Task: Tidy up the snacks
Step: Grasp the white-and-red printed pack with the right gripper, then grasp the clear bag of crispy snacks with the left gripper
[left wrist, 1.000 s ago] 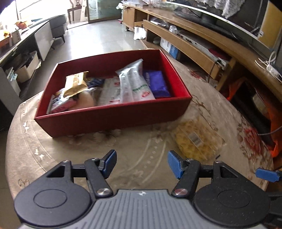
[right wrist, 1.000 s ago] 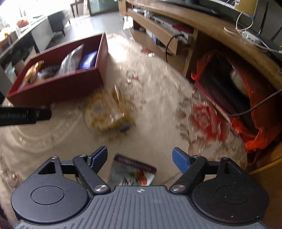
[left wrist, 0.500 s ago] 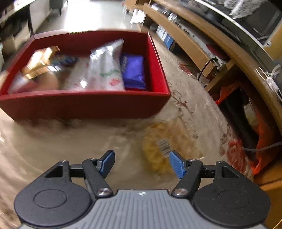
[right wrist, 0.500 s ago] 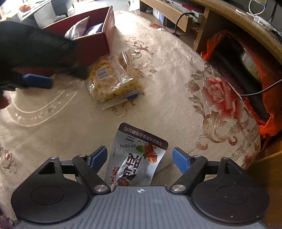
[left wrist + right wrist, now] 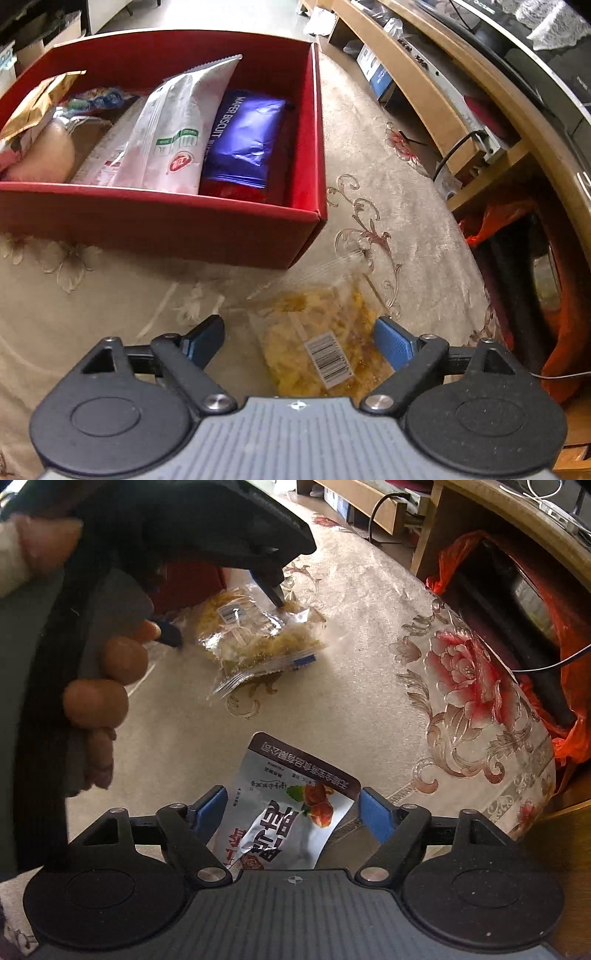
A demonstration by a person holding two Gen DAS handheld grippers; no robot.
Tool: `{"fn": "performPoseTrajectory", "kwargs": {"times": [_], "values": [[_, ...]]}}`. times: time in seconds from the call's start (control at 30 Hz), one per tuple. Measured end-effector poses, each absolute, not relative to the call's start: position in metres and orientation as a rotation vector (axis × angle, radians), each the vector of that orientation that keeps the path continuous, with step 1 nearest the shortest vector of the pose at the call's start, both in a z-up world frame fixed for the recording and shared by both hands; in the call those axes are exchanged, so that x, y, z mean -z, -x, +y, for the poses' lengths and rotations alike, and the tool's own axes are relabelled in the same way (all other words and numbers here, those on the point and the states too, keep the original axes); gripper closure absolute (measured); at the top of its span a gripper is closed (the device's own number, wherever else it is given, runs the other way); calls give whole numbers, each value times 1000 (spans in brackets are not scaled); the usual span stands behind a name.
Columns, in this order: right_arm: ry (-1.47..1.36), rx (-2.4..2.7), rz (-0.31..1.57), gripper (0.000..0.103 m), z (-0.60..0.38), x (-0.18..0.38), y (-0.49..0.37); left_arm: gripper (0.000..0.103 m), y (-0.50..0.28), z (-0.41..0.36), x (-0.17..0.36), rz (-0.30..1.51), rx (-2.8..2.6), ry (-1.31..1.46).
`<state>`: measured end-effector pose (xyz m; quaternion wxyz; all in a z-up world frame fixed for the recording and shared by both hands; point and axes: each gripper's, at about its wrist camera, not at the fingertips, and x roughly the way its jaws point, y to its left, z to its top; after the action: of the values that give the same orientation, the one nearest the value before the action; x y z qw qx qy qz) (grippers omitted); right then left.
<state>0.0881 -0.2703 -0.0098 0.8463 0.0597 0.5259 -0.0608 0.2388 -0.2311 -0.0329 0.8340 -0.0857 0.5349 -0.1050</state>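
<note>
The clear plastic bag of yellow snacks [image 5: 325, 343] lay flat on the patterned cloth-covered table [image 5: 110, 295], just beside the near corner of the red cardboard box [image 5: 166, 225]. The left claw [image 5: 299, 341] straddled it from above, jaws opening wide, the bag nearer the right-hand pad, its long axis running away along the fingers. The right claw [image 5: 291, 814] was closing either side of the grey-and-white foil pouch [image 5: 288, 812], pads not yet touching.
</note>
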Motion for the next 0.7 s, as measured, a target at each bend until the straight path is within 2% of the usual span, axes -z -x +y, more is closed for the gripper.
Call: {"fn": "performPoseTrajectory", "kwargs": {"times": [0.07, 0.13, 0.3, 0.43, 0.53, 0.6, 0.7], "values": [[-110, 130, 1105, 27, -269, 9, -86, 21, -236, -233, 31, 1132, 222, 184], [-90, 142, 1098, 37, -267, 7, -84, 24, -234, -237, 30, 1135, 265, 161], [-108, 141, 1090, 38, -270, 4, -80, 22, -235, -241, 25, 1133, 252, 154], [-143, 137, 1087, 37, -276, 3, -80, 12, -230, -259, 27, 1120, 246, 82], [-150, 134, 1091, 38, -280, 4, -81, 11, -231, -267, 33, 1128, 220, 28], [-130, 129, 1092, 37, -276, 6, -81, 15, -230, -266, 36, 1122, 223, 19], [-103, 121, 1094, 38, -274, 7, -81, 28, -226, -258, 32, 1117, 239, -8]]}}
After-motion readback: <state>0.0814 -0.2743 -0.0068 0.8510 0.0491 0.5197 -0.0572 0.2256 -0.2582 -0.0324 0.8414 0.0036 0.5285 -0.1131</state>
